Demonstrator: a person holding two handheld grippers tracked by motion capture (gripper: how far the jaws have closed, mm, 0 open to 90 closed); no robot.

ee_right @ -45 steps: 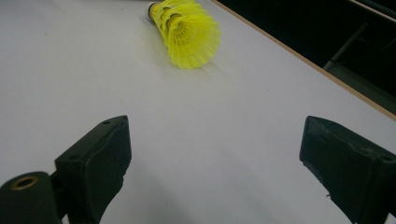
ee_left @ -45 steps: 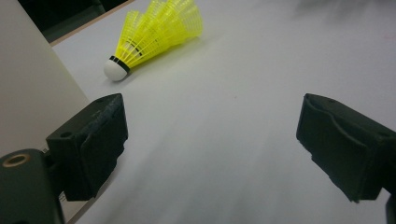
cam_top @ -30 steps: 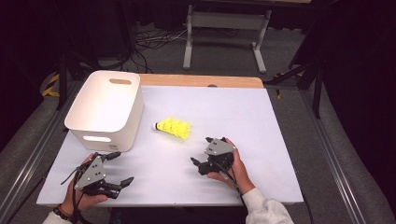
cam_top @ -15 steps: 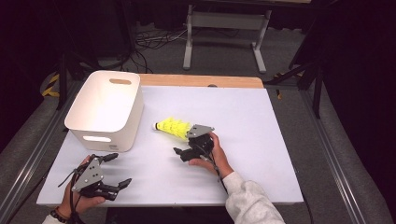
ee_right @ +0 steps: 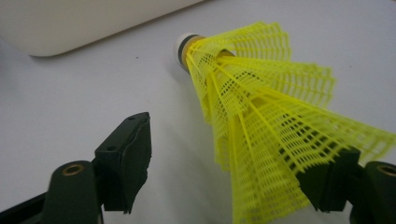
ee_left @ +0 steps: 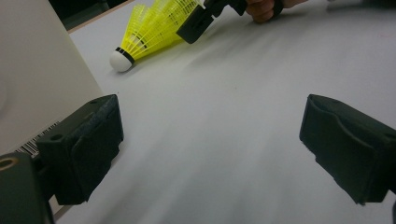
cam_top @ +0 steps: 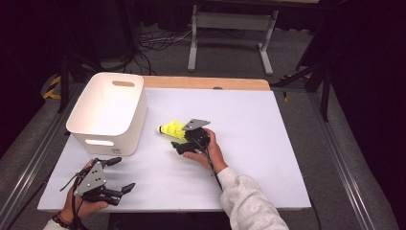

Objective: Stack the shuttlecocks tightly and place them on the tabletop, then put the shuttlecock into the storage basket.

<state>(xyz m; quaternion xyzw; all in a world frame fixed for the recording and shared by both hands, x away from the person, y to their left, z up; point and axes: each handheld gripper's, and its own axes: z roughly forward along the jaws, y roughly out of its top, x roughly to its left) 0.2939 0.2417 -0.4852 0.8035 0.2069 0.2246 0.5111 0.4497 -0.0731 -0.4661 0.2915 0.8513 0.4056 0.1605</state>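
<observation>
Nearest me, my left hand-held gripper (cam_top: 115, 175) rests low on the white counter (cam_top: 268, 143), jaws spread wide with nothing between them. Farther in, my right hand-held gripper (ee_right: 229, 163) has just been closing; the yellow shuttlecock (ee_right: 261, 116) lies between its jaws, skirt against one pad, not yet clamped. Its cork points toward the white bin (cam_top: 110, 110) just beyond.

A grey sleeve (cam_top: 251, 201) covered the right arm; a beaded bracelet (cam_top: 61, 221) circled the left wrist. Both grippers were black, each topped by a grey triangular plate (cam_top: 91, 178).
</observation>
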